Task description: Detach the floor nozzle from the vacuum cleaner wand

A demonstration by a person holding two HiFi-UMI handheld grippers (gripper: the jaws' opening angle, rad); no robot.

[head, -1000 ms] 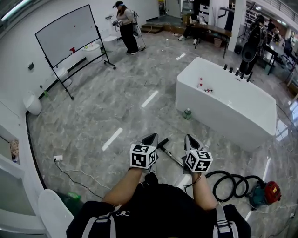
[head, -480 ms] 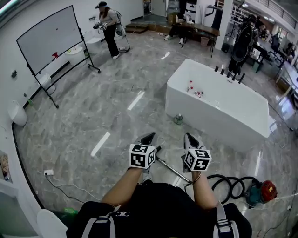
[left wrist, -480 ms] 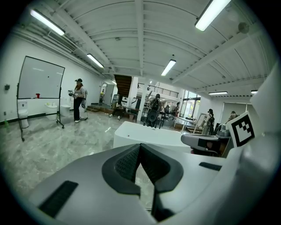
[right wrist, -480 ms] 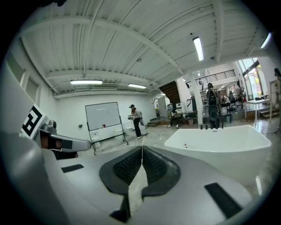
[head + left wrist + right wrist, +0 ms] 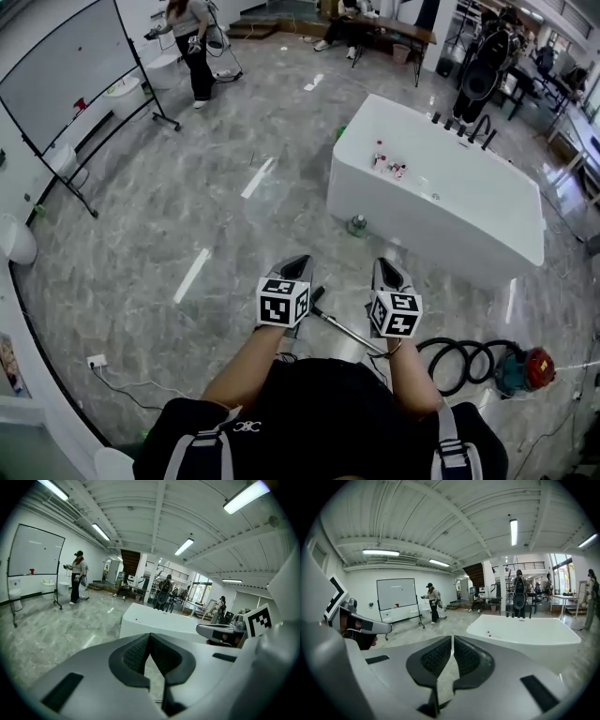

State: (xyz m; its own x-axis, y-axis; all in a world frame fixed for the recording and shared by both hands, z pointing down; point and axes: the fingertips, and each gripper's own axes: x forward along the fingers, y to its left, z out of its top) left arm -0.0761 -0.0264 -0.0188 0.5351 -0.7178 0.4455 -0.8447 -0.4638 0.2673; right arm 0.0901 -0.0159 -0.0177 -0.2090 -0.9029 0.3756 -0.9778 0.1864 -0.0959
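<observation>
The left gripper [image 5: 300,264] and right gripper [image 5: 382,267] are both shut and empty, poised above the wand [image 5: 345,330] on the floor between them; this looks like the approach, so next they must drop, open and find its nozzle, which is too small to make out.

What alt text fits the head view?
A person holds the left gripper and right gripper, both shut, above a vacuum wand lying on a grey marble floor. A hose and vacuum cleaner lie to the right; a white bathtub stands ahead.
</observation>
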